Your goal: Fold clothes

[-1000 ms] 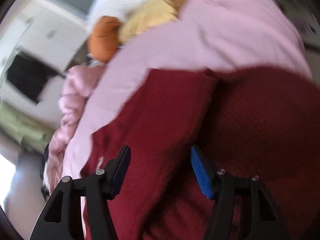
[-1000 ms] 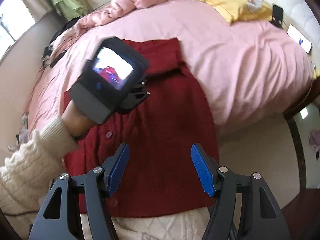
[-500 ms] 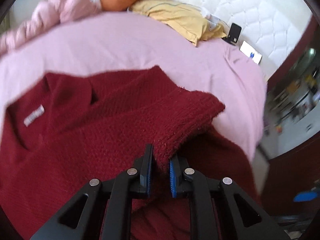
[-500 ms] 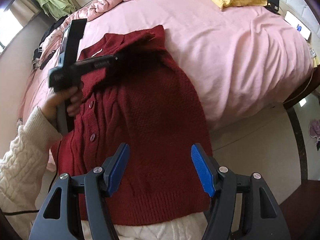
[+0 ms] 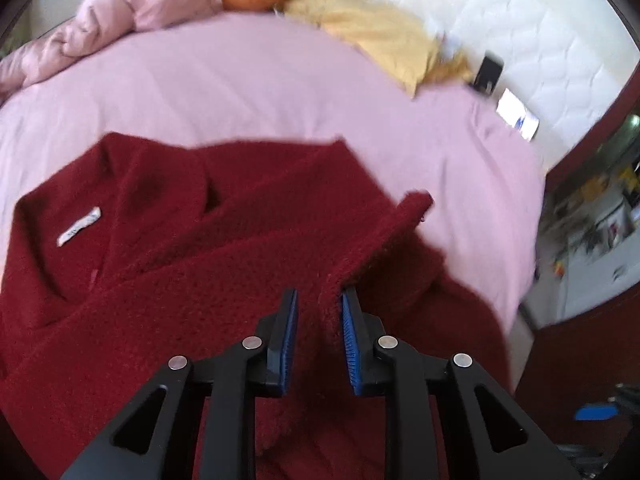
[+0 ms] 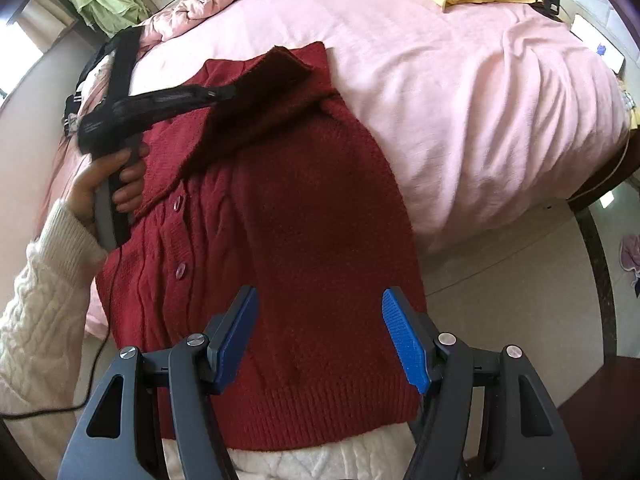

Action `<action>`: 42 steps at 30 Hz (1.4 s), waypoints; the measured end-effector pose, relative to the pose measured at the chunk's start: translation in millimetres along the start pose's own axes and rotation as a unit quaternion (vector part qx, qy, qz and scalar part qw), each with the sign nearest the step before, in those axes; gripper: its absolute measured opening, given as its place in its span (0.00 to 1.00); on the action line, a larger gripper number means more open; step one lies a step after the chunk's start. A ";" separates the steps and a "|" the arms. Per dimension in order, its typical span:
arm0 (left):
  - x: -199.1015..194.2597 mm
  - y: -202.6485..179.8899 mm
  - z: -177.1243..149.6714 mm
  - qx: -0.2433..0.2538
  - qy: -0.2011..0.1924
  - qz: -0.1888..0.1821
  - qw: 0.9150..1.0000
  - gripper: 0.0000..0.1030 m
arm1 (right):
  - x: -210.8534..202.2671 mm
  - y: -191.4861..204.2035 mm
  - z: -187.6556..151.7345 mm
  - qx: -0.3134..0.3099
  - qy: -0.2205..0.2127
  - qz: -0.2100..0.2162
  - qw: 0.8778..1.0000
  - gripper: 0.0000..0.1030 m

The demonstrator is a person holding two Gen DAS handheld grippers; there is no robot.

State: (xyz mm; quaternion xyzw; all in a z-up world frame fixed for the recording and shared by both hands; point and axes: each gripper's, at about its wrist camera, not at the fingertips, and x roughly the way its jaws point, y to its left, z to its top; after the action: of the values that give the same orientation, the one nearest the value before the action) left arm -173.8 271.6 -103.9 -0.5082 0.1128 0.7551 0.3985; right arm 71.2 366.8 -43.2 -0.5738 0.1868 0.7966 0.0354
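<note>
Sleeve-fold step on red cardigan (image 6: 312, 220). Left hand-held gripper (image 5: 318, 312) pinched on sleeve cuff (image 5: 384, 240), w/ right hand-held gripper (image 6: 316, 336) spread apart, holding nothing. Next, prob: lay cuff toward 9 o'clock, flat on body.

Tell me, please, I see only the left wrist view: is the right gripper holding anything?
Observer: No. The right gripper is open and hangs above the cardigan near its hem.
Operator: Which side of the cardigan faces up?
Observer: The front. Two buttons show on it.
Operator: Is my sleeve lifted off the cardigan?
Observer: Yes. The left gripper holds the sleeve raised across the chest.
</note>
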 end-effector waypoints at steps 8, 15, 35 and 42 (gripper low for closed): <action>32.4 -36.4 12.3 0.063 0.033 0.016 0.997 0.41 | 2.4 -0.4 -3.7 -0.003 0.004 -0.001 1.000 0.63; -18.8 16.3 4.5 -0.048 -0.034 0.001 0.998 0.08 | 2.0 5.8 -5.1 -0.009 0.003 -0.005 1.000 0.63; -378.0 343.6 -279.4 -0.377 -0.152 0.380 0.831 0.06 | 7.6 94.6 -32.1 -0.088 0.011 -0.012 0.996 0.63; -310.6 341.8 -296.3 -0.423 -0.180 0.086 0.884 0.27 | 15.0 122.5 -38.7 -0.104 0.019 -0.018 0.994 0.63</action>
State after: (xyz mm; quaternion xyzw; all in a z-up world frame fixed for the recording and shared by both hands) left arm -166.4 -274.7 -53.5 -0.4724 -0.2473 0.8408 0.0930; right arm 67.7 237.7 -36.1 -0.5924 0.0933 0.8001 -0.0140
